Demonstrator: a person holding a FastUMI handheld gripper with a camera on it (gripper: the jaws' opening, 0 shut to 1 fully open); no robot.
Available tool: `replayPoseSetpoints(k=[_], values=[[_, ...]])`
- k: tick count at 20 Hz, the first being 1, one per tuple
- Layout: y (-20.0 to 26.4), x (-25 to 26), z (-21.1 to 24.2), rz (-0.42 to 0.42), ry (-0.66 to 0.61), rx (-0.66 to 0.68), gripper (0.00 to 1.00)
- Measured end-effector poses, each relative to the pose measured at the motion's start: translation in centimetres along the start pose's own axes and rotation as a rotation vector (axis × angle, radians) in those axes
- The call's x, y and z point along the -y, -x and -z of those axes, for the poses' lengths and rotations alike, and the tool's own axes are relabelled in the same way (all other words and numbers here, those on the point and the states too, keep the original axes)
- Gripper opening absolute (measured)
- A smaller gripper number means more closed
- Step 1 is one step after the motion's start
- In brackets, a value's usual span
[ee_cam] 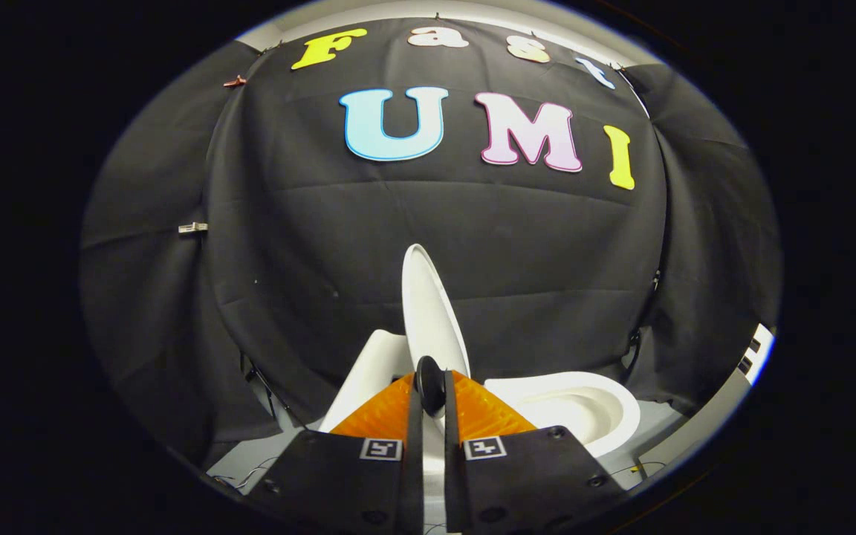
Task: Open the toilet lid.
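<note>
The white toilet lid (428,305) stands raised nearly upright and edge-on, rising from between my fingers. My gripper (432,394) is shut on its lower edge, where a small black round knob (429,380) sits between the fingertips. The white of the lid also shows in the narrow gap between the two fingers. The open white toilet bowl (584,409) with its seat lies just right of the fingers. A white part of the toilet's body (368,371) rises to the left of the lid.
Black cloth walls close in behind and on both sides of the toilet. A pale floor (651,438) shows around the bowl, with thin cables lying on it at the lower left and right.
</note>
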State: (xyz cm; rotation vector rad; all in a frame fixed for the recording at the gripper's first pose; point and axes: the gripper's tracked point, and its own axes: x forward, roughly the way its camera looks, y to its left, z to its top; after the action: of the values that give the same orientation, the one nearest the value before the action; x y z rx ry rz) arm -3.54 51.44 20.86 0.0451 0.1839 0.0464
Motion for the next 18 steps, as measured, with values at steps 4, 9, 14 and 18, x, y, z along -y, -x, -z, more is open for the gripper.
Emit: replayPoseSetpoints(k=[4,9,14,18], values=[[0.4,-0.9,-0.1,-0.057,0.016,0.004,0.8],[0.3,-0.1,0.6,-0.048,0.031,0.002,0.98],[0.5,0.8,0.1,-0.059,0.029,0.003,0.99],[1.3,1.0,-0.2,-0.084,0.012,-0.015,1.0]])
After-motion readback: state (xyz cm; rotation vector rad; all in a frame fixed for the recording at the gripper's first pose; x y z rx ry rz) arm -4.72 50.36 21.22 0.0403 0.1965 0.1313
